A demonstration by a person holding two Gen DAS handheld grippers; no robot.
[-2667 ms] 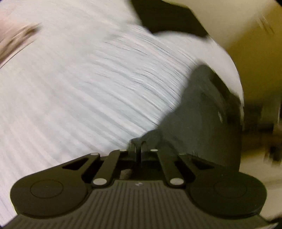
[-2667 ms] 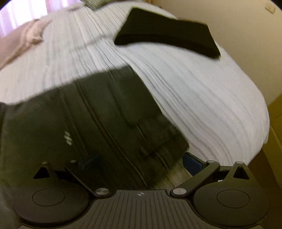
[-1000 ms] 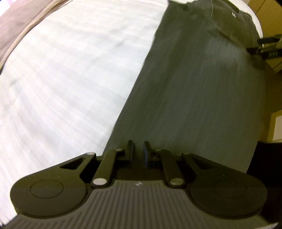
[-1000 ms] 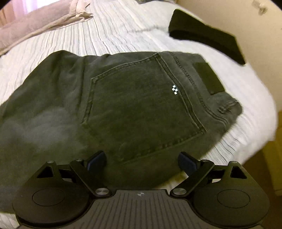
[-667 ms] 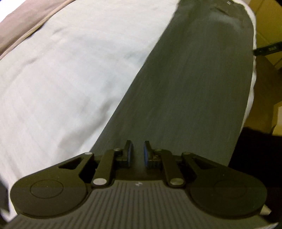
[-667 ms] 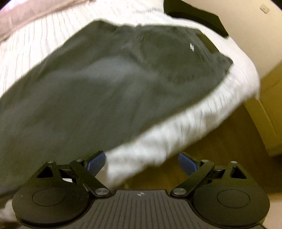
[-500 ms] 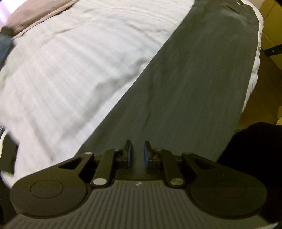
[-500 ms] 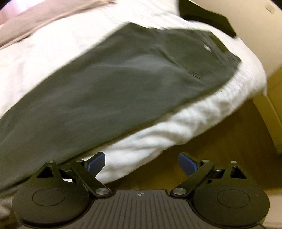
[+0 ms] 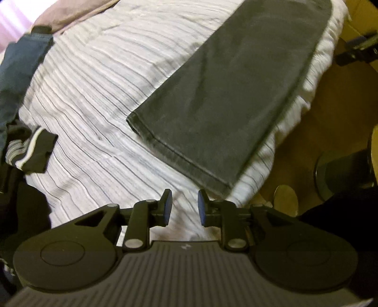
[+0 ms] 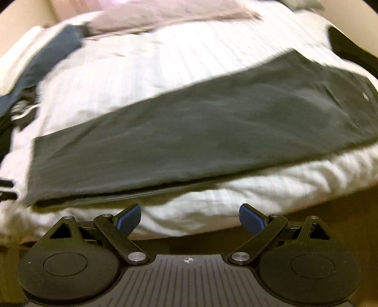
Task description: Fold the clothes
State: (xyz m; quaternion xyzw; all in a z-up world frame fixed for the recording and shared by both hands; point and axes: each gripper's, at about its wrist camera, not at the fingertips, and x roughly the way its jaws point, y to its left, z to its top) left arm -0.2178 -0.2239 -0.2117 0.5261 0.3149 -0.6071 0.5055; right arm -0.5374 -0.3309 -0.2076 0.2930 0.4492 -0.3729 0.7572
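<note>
Both wrist views look down, close, sharing the jeans (image 9: 226, 89) on the bed (image 9: 99, 78).

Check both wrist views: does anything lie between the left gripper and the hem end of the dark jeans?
Nothing visible does. The left gripper is open, and only bare striped bedspread separates it from the hem of the dark jeans. The striped garment lies well off to the side.

We see a bed (image 9: 99, 78) covered in white bedding with thin dark stripes, a pinkish blanket (image 10: 165, 16) at its far end. Below its edge lies a warm wooden floor (image 9: 330, 99). A beige wall (image 10: 23, 30) stands behind the bed.
</note>
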